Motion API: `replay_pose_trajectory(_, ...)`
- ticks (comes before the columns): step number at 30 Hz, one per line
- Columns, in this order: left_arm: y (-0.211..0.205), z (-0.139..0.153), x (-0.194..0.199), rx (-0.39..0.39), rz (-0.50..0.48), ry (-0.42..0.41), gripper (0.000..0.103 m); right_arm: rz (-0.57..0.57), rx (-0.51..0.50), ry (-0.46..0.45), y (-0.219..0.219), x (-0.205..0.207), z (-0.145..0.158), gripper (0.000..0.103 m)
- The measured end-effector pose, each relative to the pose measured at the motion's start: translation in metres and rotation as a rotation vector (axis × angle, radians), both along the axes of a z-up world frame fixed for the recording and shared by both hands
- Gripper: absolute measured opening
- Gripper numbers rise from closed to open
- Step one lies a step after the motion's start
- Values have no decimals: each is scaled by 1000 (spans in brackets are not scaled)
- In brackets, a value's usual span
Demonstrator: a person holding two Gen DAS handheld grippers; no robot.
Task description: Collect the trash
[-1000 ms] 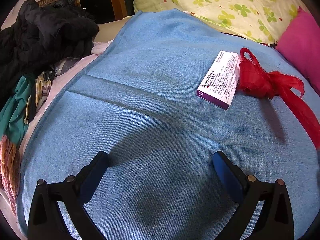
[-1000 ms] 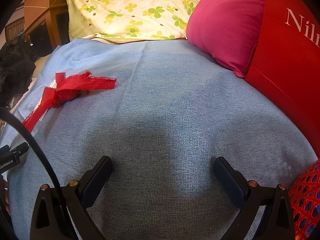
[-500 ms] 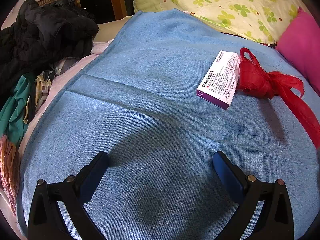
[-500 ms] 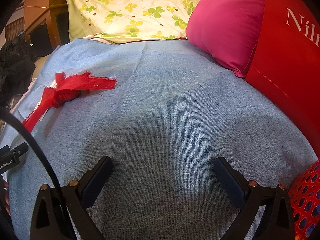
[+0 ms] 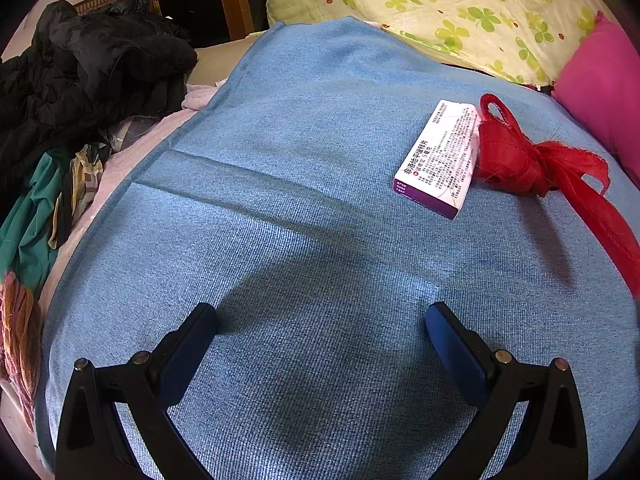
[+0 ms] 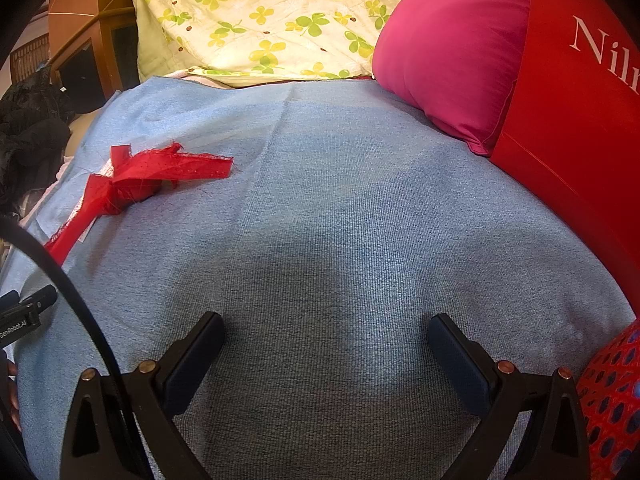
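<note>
A white and purple medicine box [image 5: 438,158] lies flat on the blue blanket [image 5: 300,160], up and right of my left gripper [image 5: 322,314]. A crumpled red ribbon [image 5: 528,160] lies against the box's right side; it also shows in the right wrist view [image 6: 136,178], far left. The box is almost hidden behind it there. My left gripper is open and empty above the blanket. My right gripper [image 6: 326,324] is open and empty over bare blanket [image 6: 340,200], well right of the ribbon.
A pink pillow [image 6: 452,52] and a red bag [image 6: 576,112] stand at the right, with a red mesh basket [image 6: 612,396] at the lower right. A floral quilt [image 5: 440,4] lies at the back. Dark clothes [image 5: 80,72] pile up at the left edge.
</note>
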State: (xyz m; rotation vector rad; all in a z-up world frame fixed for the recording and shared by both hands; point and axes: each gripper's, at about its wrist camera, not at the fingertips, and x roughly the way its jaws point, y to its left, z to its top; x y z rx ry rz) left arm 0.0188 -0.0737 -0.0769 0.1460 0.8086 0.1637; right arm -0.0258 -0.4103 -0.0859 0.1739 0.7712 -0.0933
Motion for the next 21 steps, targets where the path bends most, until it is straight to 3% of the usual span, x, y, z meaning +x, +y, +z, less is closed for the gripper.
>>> replay_pose_trajectory(21, 4, 0, 7, -32, 20, 47, 103, -3, -5, 2, 2, 2, -1, 103)
